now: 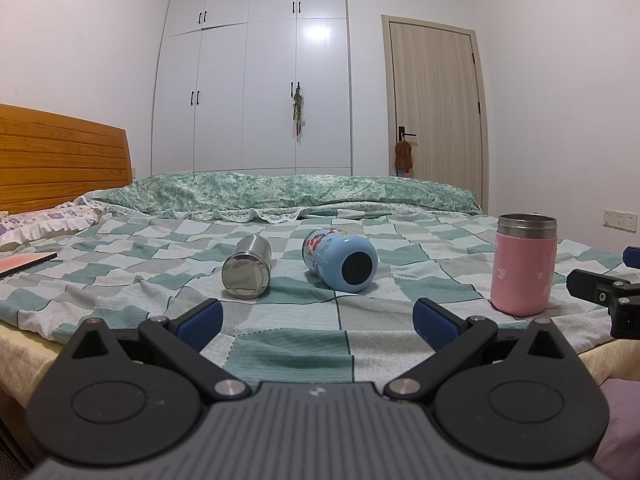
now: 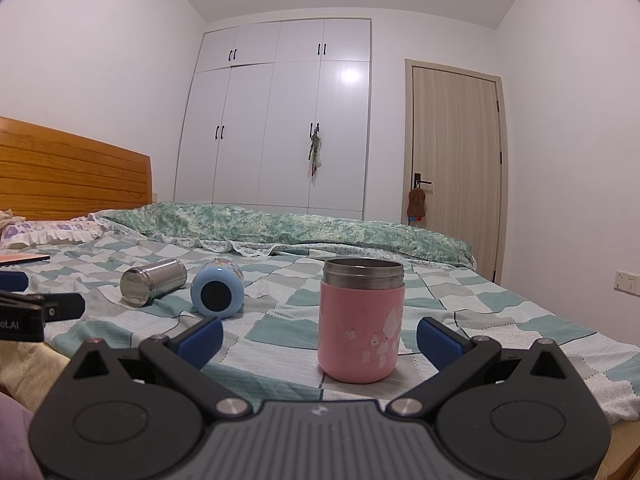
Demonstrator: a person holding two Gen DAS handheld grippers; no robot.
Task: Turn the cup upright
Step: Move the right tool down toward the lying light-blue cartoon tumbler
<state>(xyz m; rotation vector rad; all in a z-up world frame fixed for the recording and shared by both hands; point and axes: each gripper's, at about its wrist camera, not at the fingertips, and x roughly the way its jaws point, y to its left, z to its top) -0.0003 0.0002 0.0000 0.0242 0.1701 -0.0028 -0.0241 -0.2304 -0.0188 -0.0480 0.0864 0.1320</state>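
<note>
both claws, left claw (image 1: 318, 322) and right claw (image 2: 319, 338), are spread wide, holding nothing. pink cup (image 2: 361, 320) stands up on the bed (image 1: 280, 320). blue cup (image 1: 340, 259) and silver cup (image 1: 247, 267) lie sideways; next, i think, pinch one and tip it up.

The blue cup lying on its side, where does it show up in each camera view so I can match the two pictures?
Left wrist view: the blue cup lies just right of centre on the checked bedsheet, base toward the camera.
Right wrist view: it lies left of centre, beyond the left blue pad.
Shared landmark: the steel cup, also on its side, just left of it in both.
</note>
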